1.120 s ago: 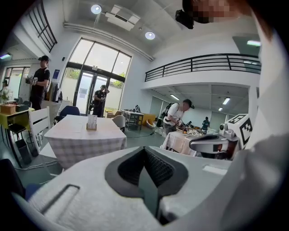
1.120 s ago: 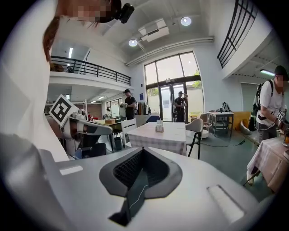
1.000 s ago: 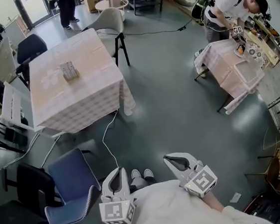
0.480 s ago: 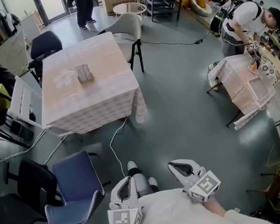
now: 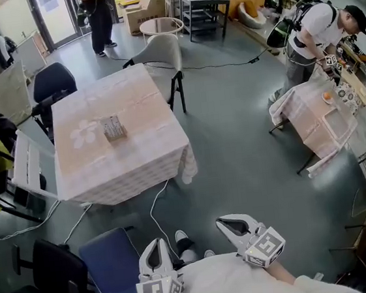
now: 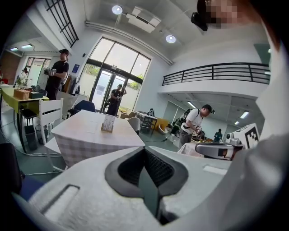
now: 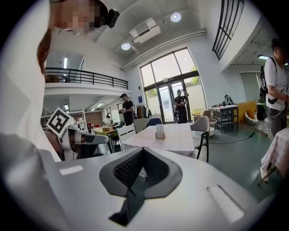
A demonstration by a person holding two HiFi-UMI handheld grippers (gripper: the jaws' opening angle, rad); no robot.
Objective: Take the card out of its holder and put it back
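Observation:
The card holder [image 5: 112, 127] stands upright with cards in it, in the middle of a table [image 5: 151, 159] under a pale checked cloth, a few steps ahead. It also shows small in the left gripper view as the holder [image 6: 107, 122] and in the right gripper view as the holder [image 7: 160, 131]. Both grippers are held close to my body, far from the table. My left gripper [image 5: 156, 245] [image 6: 144, 149] is shut with nothing in it. My right gripper [image 5: 234, 223] [image 7: 143, 150] is shut and holds nothing.
A blue chair [image 5: 111, 262] and a black chair [image 5: 53, 272] stand between me and the table, and a white cable [image 5: 156, 208] trails on the floor. More chairs ring the table. At the right a person [image 5: 314, 26] bends over another table [image 5: 318, 120].
The table and card holder have slid lower in the head view and look nearer. Both grippers stay shut at my body.

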